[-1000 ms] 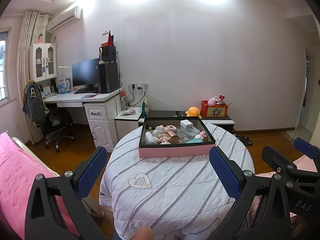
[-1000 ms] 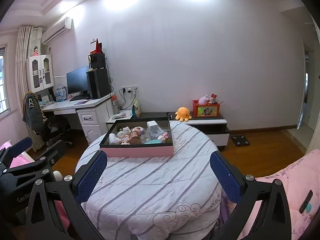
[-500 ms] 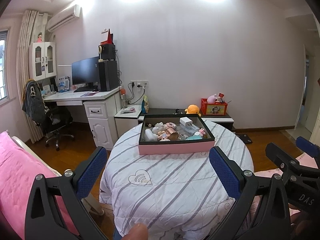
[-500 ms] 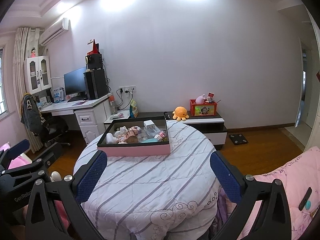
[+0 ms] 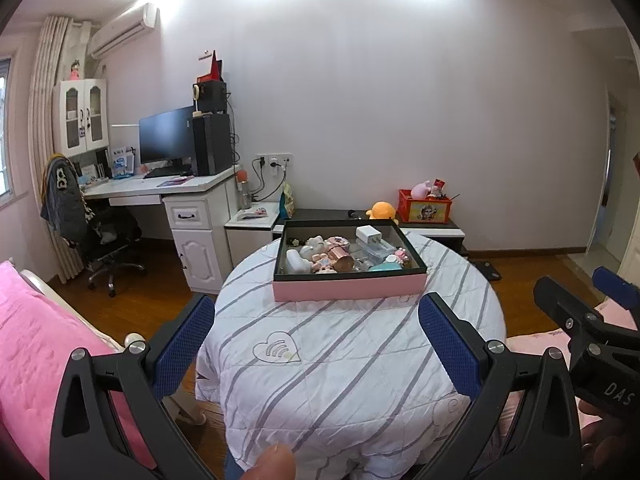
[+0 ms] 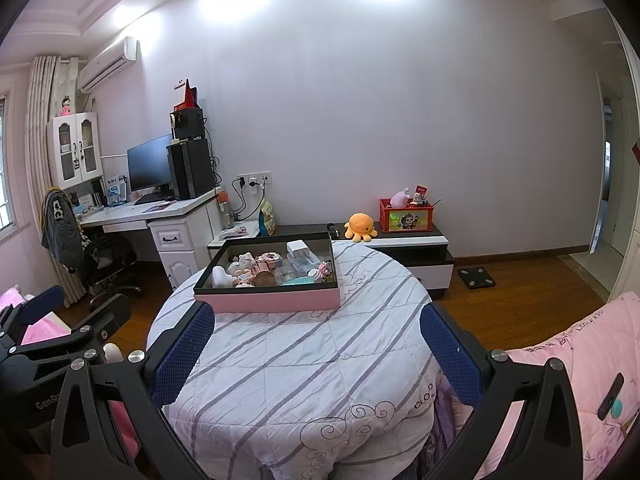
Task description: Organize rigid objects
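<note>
Here, both the left tongs [image 5: 316, 344] and the right tongs [image 6: 318, 354] hover released and empty above the round desk [image 5: 340, 360], whose far side bears the trinket-filled pink box [image 5: 348, 284].

Quilted cloth table cover [image 5: 344, 360], glossy wood floor [image 6: 520, 292], matt pink box [image 5: 348, 286].

A box [image 5: 348, 286] full of trinkets [image 5: 340, 254] sits on the table [image 5: 320, 360], ahead of both open jaws; a desk [image 5: 160, 188] stands behind, left.
</note>
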Demonstrator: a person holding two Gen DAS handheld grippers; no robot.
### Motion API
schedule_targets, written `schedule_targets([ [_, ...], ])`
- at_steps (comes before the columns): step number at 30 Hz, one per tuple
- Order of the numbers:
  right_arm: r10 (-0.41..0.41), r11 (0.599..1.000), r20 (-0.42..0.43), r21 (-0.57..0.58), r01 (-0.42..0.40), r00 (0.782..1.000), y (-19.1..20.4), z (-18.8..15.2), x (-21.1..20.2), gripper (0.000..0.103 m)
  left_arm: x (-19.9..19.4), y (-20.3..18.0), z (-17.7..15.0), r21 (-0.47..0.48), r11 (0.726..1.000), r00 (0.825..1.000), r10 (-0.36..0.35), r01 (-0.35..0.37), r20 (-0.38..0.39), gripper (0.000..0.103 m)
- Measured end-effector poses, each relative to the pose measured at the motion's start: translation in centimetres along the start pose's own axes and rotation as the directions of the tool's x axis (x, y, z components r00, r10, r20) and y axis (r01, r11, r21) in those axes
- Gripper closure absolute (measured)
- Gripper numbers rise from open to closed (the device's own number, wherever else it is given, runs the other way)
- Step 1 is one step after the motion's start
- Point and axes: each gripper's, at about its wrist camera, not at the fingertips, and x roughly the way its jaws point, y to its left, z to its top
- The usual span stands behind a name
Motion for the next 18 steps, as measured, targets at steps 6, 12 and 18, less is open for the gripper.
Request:
schedule_targets([
  [6, -0.005, 1.0, -0.001, 0.008, 0.005, 1.0, -0.11, -0.17, -0.16, 0.0, -0.23, -0.42, -0.21, 0.017, 1.0, 1.0, 0.0, 0.0, 0.008, 0.0],
  [12, -0.01, 1.0, 0.0, 0.011, 0.01, 1.0, -0.23, -0.24, -0.32, 0.0, -0.1, -0.24, -0.22, 0.005, 1.0, 1.0, -0.007, 0.007, -0.001, 0.0],
  [18, -0.01, 1.0, 0.0, 0.01, 0.01, 1.0, -0.25, -0.27, -0.32, 0.0, -0.15, 0.16, -0.2, -0.015, 1.0, 1.0, -0.022, 0.022, -0.002, 0.0],
])
